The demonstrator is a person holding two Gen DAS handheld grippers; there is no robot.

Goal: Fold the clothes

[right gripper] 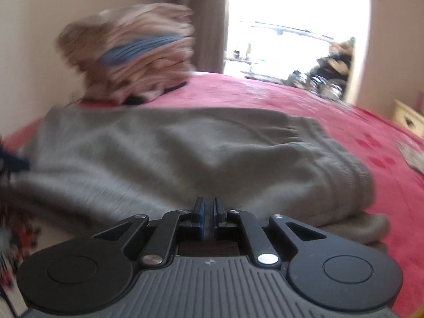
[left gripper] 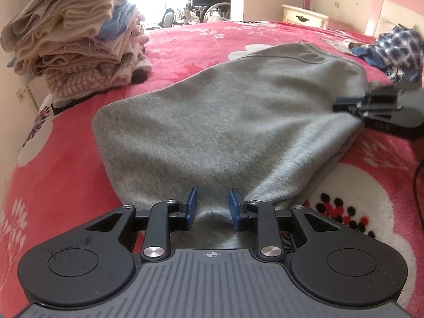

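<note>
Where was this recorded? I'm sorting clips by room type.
Most likely a home bedroom: the grey garment lies on a bed with a pink floral blanket, a pink headboard and a cream nightstand stand behind, and a stack of folded clothes sits nearby.

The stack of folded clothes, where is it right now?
In the left wrist view, the stack of folded clothes sits upper left on the red blanket, by the wall, beyond the grey garment.
</note>
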